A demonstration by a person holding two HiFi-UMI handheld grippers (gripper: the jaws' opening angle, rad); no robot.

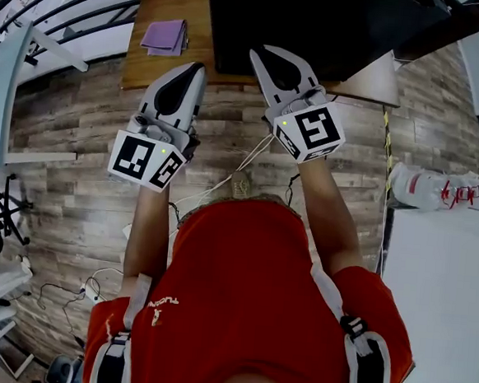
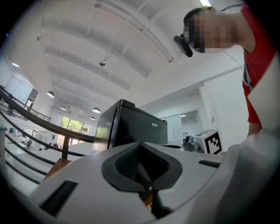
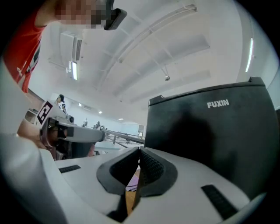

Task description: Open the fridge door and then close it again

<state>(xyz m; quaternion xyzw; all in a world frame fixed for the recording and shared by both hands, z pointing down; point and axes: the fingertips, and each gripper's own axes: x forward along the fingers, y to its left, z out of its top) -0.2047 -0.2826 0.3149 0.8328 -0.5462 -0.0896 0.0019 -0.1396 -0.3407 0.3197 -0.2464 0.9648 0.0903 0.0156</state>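
Hovering before the black fridge (image 1: 318, 27) — left tongs (image 1: 200, 68) and right tongs (image 1: 257, 54) are both sitting pressed together, pinching nothing. Fridge is standing on the wooden worktop (image 1: 163, 65), just ahead of the tips.

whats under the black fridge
The fridge stands on a wooden table, which also carries a purple cloth to its left. The tabletop directly beneath it is covered by the fridge itself.

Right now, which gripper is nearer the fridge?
Right. The right gripper points at the fridge front, close up; the left gripper is farther, off its left corner.
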